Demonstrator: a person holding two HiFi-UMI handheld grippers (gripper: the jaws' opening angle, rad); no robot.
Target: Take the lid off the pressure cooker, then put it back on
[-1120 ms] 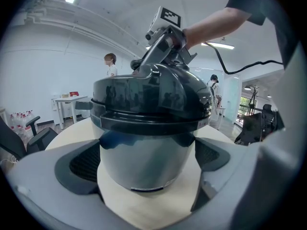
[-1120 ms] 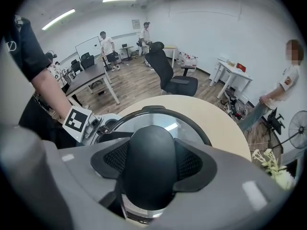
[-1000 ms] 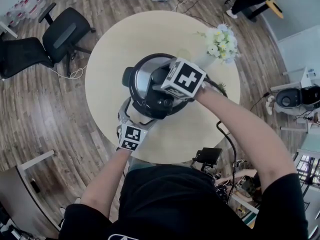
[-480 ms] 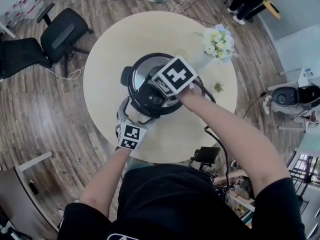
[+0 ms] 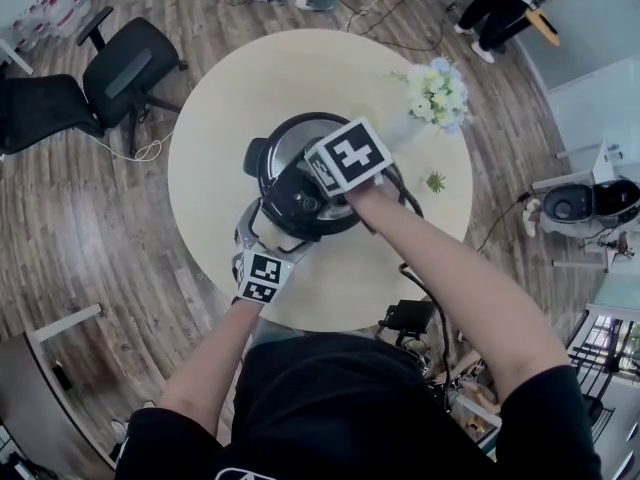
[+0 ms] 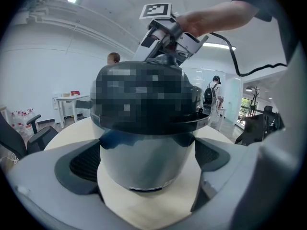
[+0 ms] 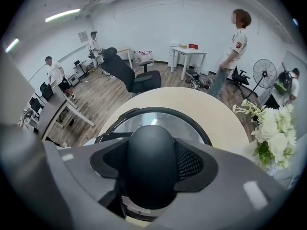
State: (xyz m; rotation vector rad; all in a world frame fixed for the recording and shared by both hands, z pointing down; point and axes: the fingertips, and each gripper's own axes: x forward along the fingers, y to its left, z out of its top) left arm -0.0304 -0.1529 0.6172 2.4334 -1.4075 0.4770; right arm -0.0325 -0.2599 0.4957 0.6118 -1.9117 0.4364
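The pressure cooker (image 5: 285,148) stands in the middle of the round table (image 5: 230,88), its steel lid (image 7: 168,126) lying on the pot. My right gripper (image 7: 151,161) comes down from above and is shut on the lid's black handle (image 7: 151,147), one pad against each side of it. In the head view its marker cube (image 5: 350,153) covers the handle. My left gripper (image 6: 146,163) reaches in level from the near side. Its pads (image 6: 86,164) press on both sides of the steel pot body (image 6: 144,157).
A bunch of white flowers (image 5: 437,93) stands on the table to the right of the cooker, with a small green sprig (image 5: 436,180) nearer me. Black office chairs (image 5: 125,68) stand left of the table. A person (image 7: 235,47) stands beyond the table's far edge.
The right gripper has rolled on the lid handle, so its marker cube has turned and shifted slightly left. The left gripper and the pot have stayed put.
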